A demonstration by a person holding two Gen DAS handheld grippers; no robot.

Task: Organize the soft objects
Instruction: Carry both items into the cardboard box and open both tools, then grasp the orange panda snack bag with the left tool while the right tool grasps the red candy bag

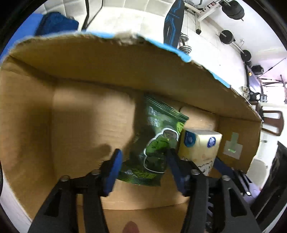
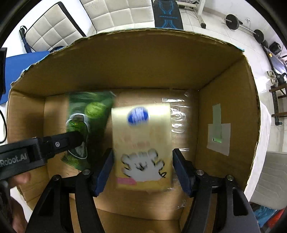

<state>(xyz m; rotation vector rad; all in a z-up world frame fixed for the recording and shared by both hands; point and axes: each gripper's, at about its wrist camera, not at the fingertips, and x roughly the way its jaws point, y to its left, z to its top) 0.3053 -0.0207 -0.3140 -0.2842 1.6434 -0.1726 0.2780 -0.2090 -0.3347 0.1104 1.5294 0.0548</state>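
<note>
A green snack bag (image 1: 157,143) hangs blurred between the fingers of my left gripper (image 1: 143,157), inside an open cardboard box (image 1: 89,125). The jaws stand wide, about as wide as the bag; I cannot tell whether they grip it. The bag also shows in the right wrist view (image 2: 86,125), with the left gripper's finger (image 2: 71,139) across it. A yellow tissue pack (image 2: 143,147) with a blue logo sits blurred between the fingers of my right gripper (image 2: 142,161), jaws wide at its sides, over the box floor (image 2: 140,202). The pack also shows in the left wrist view (image 1: 199,148).
The box walls (image 2: 143,62) rise around both grippers; a taped label (image 2: 218,136) is on the right wall. Beyond the box are white cushioned seats (image 2: 53,30), a blue mat (image 2: 19,68), a weight bench (image 2: 168,16) and barbells (image 2: 233,22).
</note>
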